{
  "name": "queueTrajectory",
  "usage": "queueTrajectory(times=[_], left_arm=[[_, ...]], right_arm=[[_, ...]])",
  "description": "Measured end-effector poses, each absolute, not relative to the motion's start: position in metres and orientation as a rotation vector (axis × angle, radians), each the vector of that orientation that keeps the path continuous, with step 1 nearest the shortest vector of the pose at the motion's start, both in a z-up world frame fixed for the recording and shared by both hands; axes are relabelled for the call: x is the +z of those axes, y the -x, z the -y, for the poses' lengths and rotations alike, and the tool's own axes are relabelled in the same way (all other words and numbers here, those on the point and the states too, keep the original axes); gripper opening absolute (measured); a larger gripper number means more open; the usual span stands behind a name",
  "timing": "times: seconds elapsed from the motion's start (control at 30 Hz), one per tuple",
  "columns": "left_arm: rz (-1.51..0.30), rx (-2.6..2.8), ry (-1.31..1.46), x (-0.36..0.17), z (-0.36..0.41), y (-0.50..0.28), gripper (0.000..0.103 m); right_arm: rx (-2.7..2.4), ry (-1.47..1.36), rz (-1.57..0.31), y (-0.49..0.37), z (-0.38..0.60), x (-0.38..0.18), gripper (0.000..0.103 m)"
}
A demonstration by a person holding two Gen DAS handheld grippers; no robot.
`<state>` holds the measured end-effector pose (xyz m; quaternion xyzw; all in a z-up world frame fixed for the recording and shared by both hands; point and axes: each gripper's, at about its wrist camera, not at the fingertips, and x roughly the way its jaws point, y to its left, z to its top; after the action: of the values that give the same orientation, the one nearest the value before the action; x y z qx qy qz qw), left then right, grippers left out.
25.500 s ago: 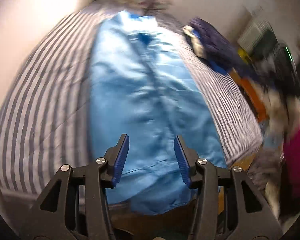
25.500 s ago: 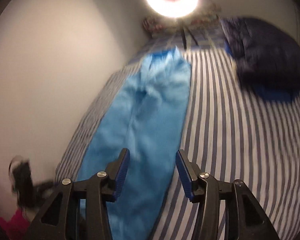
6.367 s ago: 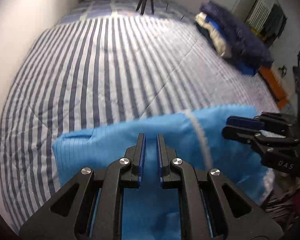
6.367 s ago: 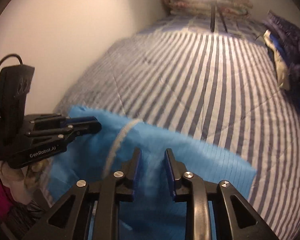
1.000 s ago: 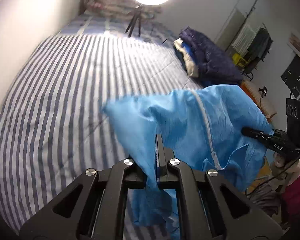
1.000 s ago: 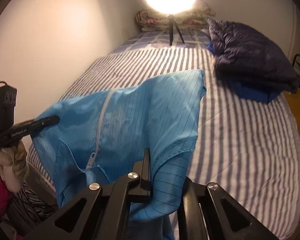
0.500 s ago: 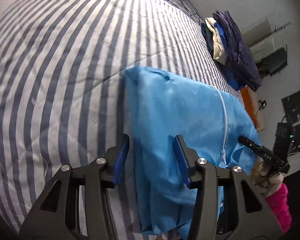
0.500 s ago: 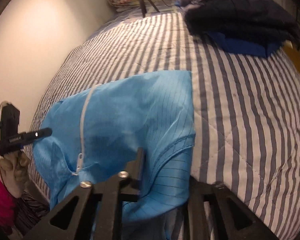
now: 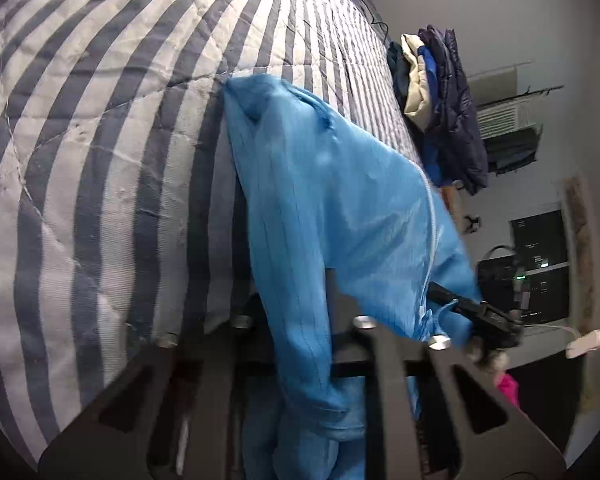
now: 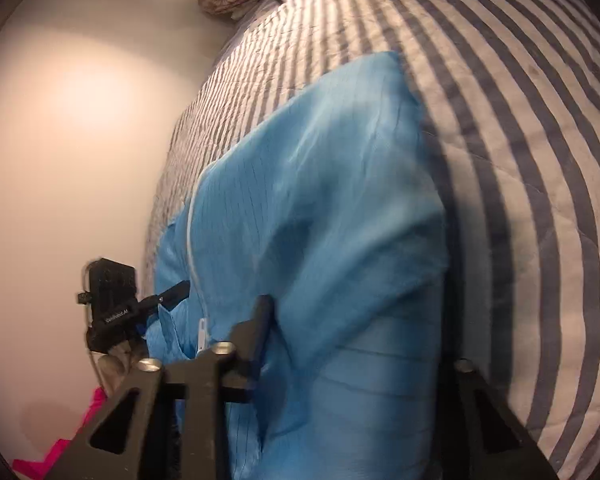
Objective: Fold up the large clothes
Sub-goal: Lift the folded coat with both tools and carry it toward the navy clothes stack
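Observation:
A large light-blue zip garment lies folded on the striped bed near its front edge, with a white zipper along it; it also shows in the right wrist view. My left gripper is open, low at the bed edge, its jaws spread wide with cloth draped between and over them. My right gripper is open too, its jaws spread wide with the garment's other end draped between them. Each gripper shows in the other's view: the right one, the left one.
The blue-and-white striped quilt covers the bed. A pile of dark and cream clothes sits at the bed's far right. A wall runs along the bed's left side. Monitors and a pink item stand off the bed's end.
The garment was carried in the air in both shut grippers a second ago and now lies on the bed. Both grippers have opened and dropped low to the bed edge.

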<state>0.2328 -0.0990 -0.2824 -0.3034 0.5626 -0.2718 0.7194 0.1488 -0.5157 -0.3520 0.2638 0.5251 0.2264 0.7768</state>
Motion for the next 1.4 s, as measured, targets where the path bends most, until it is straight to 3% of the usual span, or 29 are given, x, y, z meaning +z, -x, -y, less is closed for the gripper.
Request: queueTrajectory(times=[0.07, 0.17, 0.33, 0.77, 1.4], left_arm=[[-1.204, -0.581, 0.558, -0.265, 0.108, -0.228, 0.007], [-1.149, -0.582, 0.436, -0.235, 0.114, -0.221, 0.005], [-1.039, -0.597, 0.305, -0.184, 0.129, -0.214, 0.004], [-0.852, -0.684, 0.278, -0.084, 0.174, -0.260, 0.004], [-0.727, -0.800, 0.180, -0.038, 0.341, -0.430, 0.004]], right_arm=[[0.473, -0.450, -1.104, -0.142, 0.502, -0.336, 0.008], [0.426, -0.317, -1.062, -0.130, 0.491, -0.312, 0.004], [0.367, -0.182, -0.972, -0.114, 0.478, -0.270, 0.002], [0.279, -0.075, -0.781, -0.129, 0.515, -0.160, 0.002], [0.047, 0.022, -0.696, -0.300, 0.641, -0.091, 0.002]])
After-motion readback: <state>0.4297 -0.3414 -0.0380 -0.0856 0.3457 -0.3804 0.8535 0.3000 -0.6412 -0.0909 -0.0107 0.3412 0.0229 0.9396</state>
